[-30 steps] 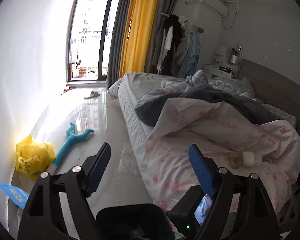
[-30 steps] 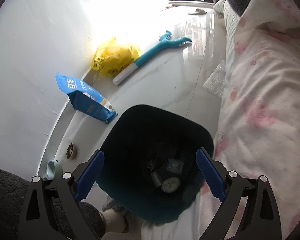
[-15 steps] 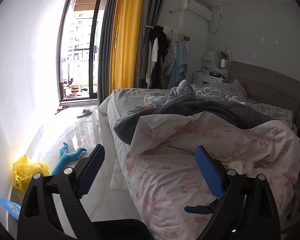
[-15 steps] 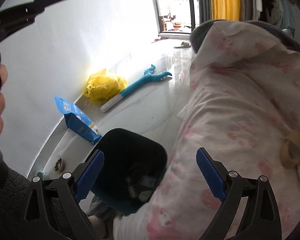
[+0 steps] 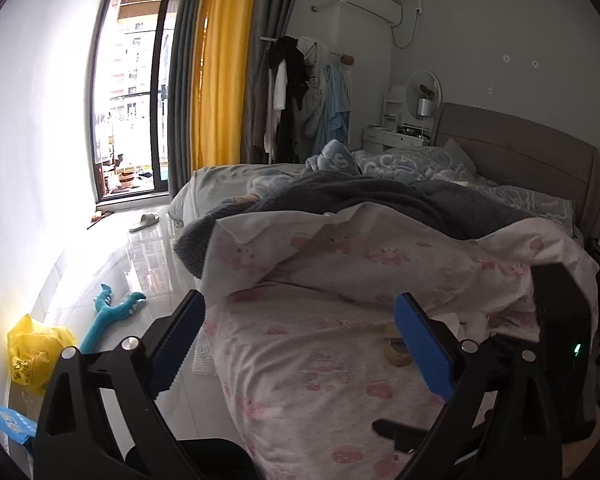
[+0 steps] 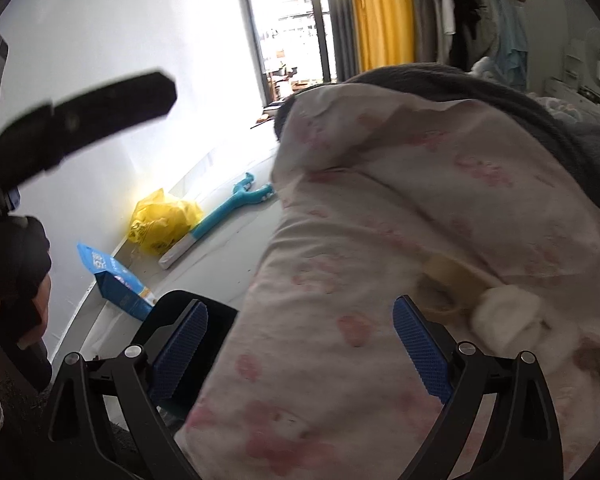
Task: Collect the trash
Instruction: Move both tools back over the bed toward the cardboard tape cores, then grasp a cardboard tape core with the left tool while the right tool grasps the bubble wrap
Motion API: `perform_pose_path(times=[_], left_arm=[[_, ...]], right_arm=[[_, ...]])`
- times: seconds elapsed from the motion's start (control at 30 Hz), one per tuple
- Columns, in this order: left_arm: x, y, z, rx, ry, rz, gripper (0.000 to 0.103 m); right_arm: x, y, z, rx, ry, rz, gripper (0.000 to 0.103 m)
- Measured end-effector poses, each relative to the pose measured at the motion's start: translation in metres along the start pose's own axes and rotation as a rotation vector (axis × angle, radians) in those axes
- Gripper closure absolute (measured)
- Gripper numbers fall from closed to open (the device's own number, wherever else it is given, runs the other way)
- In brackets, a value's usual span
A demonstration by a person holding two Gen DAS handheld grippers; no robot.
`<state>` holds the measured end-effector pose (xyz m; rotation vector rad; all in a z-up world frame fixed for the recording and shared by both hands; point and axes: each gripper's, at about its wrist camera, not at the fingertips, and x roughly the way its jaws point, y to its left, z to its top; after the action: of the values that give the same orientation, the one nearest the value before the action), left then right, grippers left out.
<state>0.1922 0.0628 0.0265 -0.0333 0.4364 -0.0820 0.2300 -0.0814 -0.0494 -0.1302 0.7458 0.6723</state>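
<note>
Both tools are empty, and the step in hand looks like the reach for the next piece of trash. The left tool (image 5: 300, 344) has just been opening and stands apart; the right tool (image 6: 300, 344) is apart too. A tape roll (image 6: 446, 280) and a crumpled tissue (image 6: 508, 316) lie touching on the pink floral quilt (image 6: 380, 216), right of the right tool. Next, swing right and close on one. The black bin (image 6: 216, 316) stands on the floor at the bed's near left.
</note>
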Motion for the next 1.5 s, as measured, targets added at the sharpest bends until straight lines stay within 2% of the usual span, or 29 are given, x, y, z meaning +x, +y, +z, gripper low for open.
perform_pose_path(times=[0.27, 0.43, 0.67, 1.0, 1.2, 1.5], left_arm=[[0.026, -0.022, -0.005, -0.014, 0.047, -0.046, 0.006], [0.043, -0.034, -0.012, -0.019, 0.087, -0.071, 0.006], [0.071, -0.054, -0.024, -0.008, 0.163, -0.122, 0.006], [0.115, -0.083, -0.051, 0.045, 0.261, -0.186, 0.006], [0.134, -0.091, -0.062, 0.057, 0.309, -0.196, 0.007], [0.160, -0.103, -0.076, 0.090, 0.382, -0.201, 0.023]], right_arm=[[-0.025, -0.065, -0.011, 0.050, -0.010, -0.090, 0.007], [-0.035, -0.096, -0.019, 0.070, -0.016, -0.115, 0.007], [-0.037, -0.120, -0.025, 0.057, -0.004, -0.156, 0.007], [-0.043, -0.169, -0.047, 0.125, 0.021, -0.197, 0.007], [-0.040, -0.186, -0.061, 0.134, 0.045, -0.203, 0.007], [-0.033, -0.209, -0.069, 0.138, 0.061, -0.185, 0.007]])
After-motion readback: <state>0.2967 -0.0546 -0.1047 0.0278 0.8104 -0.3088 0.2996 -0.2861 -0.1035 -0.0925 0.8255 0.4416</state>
